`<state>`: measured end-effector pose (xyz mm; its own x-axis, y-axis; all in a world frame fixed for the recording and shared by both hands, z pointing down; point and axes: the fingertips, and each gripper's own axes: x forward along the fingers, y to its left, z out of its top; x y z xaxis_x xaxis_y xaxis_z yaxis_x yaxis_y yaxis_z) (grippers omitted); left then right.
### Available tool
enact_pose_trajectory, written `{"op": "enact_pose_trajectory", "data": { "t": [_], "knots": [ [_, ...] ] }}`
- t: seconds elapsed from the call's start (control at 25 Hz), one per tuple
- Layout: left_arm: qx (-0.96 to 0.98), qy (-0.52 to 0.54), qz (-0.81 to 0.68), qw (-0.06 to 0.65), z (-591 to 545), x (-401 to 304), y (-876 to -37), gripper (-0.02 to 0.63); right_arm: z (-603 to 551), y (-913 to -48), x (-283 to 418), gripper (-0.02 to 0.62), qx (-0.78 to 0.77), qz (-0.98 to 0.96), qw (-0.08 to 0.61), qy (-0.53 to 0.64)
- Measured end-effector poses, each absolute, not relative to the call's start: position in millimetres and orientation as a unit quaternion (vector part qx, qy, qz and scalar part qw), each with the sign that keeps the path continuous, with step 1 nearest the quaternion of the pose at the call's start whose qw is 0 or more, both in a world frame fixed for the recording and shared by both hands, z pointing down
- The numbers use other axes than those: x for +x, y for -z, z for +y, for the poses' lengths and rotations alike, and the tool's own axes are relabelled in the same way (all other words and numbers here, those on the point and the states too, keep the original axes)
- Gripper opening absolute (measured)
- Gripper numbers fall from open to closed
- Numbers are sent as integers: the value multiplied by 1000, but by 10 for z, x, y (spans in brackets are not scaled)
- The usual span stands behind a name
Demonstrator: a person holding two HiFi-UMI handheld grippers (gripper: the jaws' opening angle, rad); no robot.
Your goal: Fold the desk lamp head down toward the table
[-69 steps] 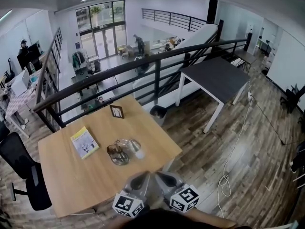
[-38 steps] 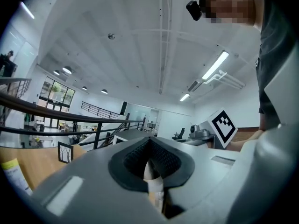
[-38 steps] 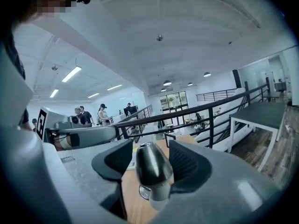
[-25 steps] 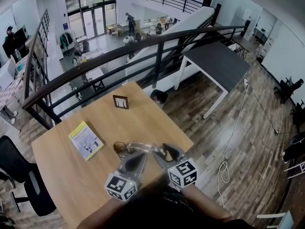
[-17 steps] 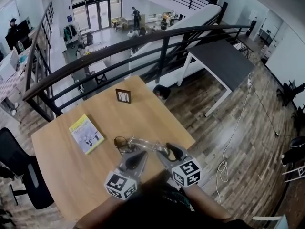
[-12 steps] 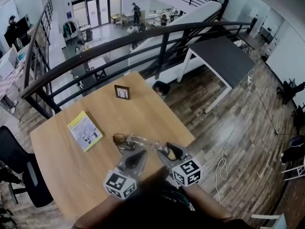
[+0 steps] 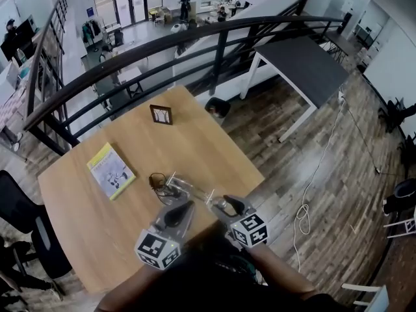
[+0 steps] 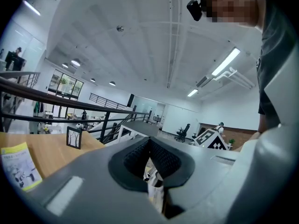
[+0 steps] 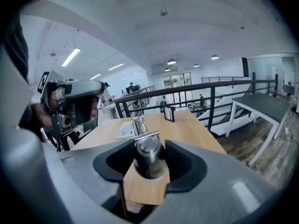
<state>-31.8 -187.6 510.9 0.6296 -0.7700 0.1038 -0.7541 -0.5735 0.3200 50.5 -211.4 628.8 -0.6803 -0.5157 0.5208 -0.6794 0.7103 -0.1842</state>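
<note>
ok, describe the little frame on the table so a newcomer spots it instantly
Find the wooden table beside the black railing. Near its far corner stands a small dark picture frame. Unlike the flat yellow booklet and the shiny metal desk lamp at the near edge, it stands upright and alone.

The room is bright, lit evenly by ceiling lights (image 8: pixel 226 62) and by glass doors (image 7: pixel 127 2) far behind the wooden table (image 7: pixel 84 207). Shadows on this table are soft. All views bend at the edges, and very near parts are blurred.
</note>
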Motion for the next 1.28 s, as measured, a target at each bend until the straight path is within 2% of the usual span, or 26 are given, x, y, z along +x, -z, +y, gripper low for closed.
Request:
{"op": "enact_pose_trajectory", "data": {
  "t": [0.24, 0.52, 1.28],
  "knots": [
    [879, 10, -444, 176, -1845, -444, -5250, 2, -2130, -7054, 404, 201, 311, -886, 249, -239],
    [862, -6, -474, 181, -1820, -631, -5318, 2, -2200, -7558, 192, 202, 273, -888, 253, -270],
    [838, -4, -510, 196, -1752, -858, -5439, 2, -2284, -7875, -53, 212, 250, -890, 260, -278]
  ]
}}
